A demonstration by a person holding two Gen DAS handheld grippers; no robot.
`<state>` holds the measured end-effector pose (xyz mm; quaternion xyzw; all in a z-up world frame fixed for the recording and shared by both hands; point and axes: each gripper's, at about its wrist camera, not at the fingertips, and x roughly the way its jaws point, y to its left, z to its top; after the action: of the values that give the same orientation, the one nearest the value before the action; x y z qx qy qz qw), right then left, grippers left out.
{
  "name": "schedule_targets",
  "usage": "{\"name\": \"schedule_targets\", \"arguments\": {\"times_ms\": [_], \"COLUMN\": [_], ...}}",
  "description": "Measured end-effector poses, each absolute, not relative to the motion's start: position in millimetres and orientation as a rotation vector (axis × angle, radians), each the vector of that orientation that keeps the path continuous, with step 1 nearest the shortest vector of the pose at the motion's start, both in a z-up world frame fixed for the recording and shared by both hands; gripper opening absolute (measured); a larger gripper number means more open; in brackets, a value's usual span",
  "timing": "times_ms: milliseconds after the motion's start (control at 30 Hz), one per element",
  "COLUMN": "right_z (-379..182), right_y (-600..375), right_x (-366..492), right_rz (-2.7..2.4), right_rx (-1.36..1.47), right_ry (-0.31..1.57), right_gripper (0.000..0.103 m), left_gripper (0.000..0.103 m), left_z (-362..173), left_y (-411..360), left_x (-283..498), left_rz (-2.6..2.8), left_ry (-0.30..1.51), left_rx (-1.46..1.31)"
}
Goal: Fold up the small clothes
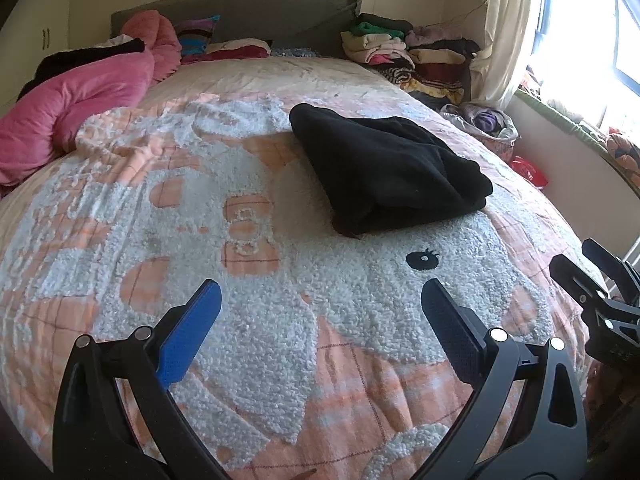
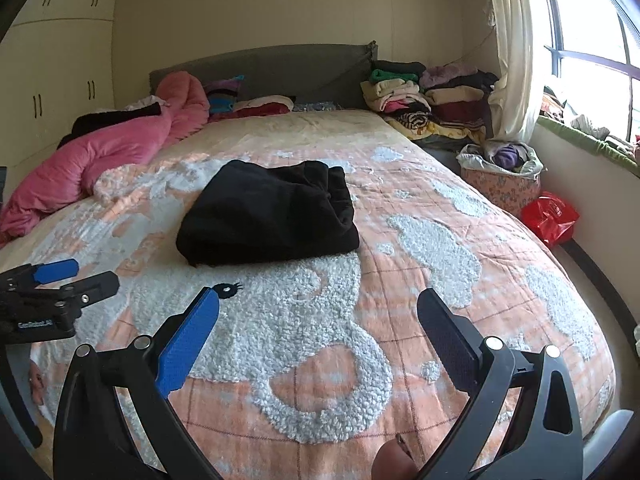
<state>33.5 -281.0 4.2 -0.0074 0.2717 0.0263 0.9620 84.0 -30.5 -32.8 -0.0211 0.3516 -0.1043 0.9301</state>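
We hold the left hand-held gripper [image 1: 320, 300] and the right hand-held gripper [image 2: 318, 308] above the near edge of the bed [image 2: 440, 280], both with jaws spread wide and grasping nothing. The folded black garment [image 2: 268, 220] lies mid-bed on the orange-and-white blanket [image 1: 280, 280], well apart from both. A pink quilt [image 1: 80, 100] lies bunched along the bed's left edge.

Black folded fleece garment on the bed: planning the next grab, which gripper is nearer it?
Right, narrowly: right gripper faces the black garment almost head-on; left gripper sits short, off its left.
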Motion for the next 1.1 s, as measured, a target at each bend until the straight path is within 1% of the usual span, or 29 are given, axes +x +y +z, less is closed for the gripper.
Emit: {"name": "schedule_targets", "arguments": {"times_ms": [133,267,500,633,1100], "right_z": [4.2,-0.6,-7.1,-12.8,-14.0], "right_y": [-278.2,-275.3,-269.2,-272.6,-274.0], "right_x": [36.2,41.4,44.2,51.5,49.6], "right_rz": [0.043,0.054,0.068,0.038,0.042], "right_rx": [-0.029,-0.024,-0.033,-0.001,0.000], "right_ry": [0.517,0.539,0.569,0.631,0.629], "right_gripper": [0.099,0.099,0.099,0.099,0.099], "left_gripper": [0.094,0.094,0.094,0.094,0.094], "left_z": [-30.7,-32.2,-40.0,-44.2,-43.7], "left_y": [-24.4,-20.1,-14.9,-14.0,-13.7], "left_x": [84.1,88.2,98.4,100.9,100.4], "left_rz": [-0.198,-0.168,-0.149,-0.151,-0.148], "left_ry": [0.682,0.678,0.725,0.754,0.752], "left_rx": [-0.053,-0.052,-0.056,-0.066,-0.060]}}
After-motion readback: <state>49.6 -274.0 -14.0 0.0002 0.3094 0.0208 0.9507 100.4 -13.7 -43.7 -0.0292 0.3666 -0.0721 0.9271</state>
